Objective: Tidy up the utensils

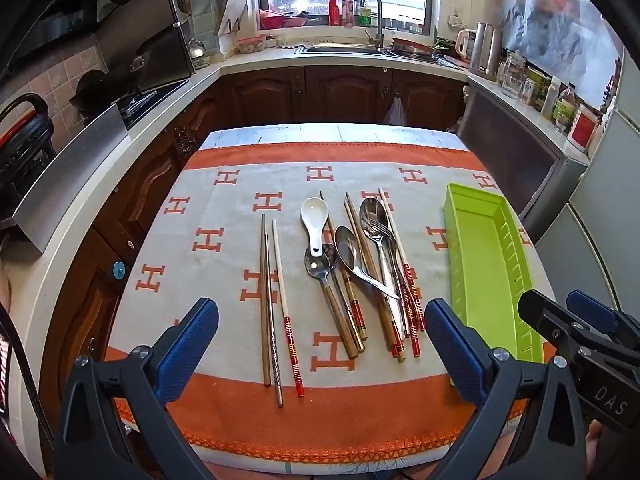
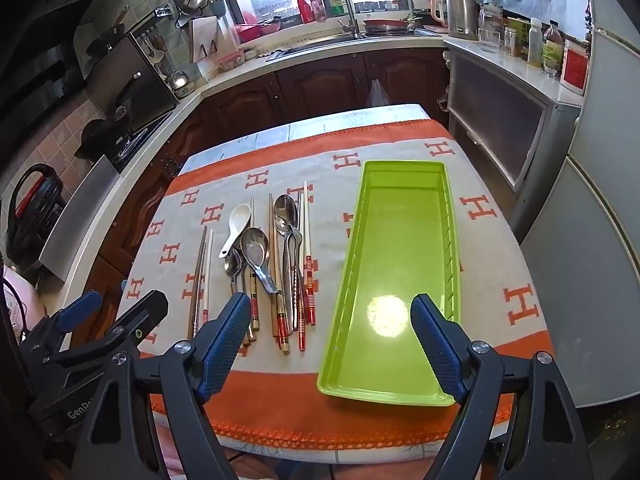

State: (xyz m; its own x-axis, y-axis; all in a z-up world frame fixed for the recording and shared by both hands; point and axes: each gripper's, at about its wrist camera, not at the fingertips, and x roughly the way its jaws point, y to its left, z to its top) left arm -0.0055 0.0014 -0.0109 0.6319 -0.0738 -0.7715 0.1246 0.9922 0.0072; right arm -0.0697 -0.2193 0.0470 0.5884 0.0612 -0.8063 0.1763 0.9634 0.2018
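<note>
A tabletop (image 1: 224, 136) stands in the middle of a kitchen, covered by a grey and orange cloth (image 1: 224, 240) patterned with orange H shapes. On the right side of the cloth lies a long green tray (image 2: 404, 184), with nothing in it but a bright spot of reflected light near its close end. To the left of the tray, apart from it, a heap of utensils (image 1: 360, 264) lies lengthwise on the cloth: several metal spoons (image 1: 346, 246), a fork (image 1: 378, 228) resting in the bowl of the farthest spoon, and wooden chopsticks with red-banded ends (image 1: 412, 312) crossing under and beside them. A white ceramic spoon (image 1: 316, 216) lies at the left edge of the heap, its handle touching a metal spoon. Further left, separate from the heap, three chopsticks (image 1: 274, 312) lie side by side, one of them metal.

The left claw (image 1: 322, 354) hangs above the near edge of the cloth, jaws spread wide and holding nothing. The right claw (image 2: 332, 340) hangs above the near end of the tray, likewise spread wide and holding nothing.
</note>
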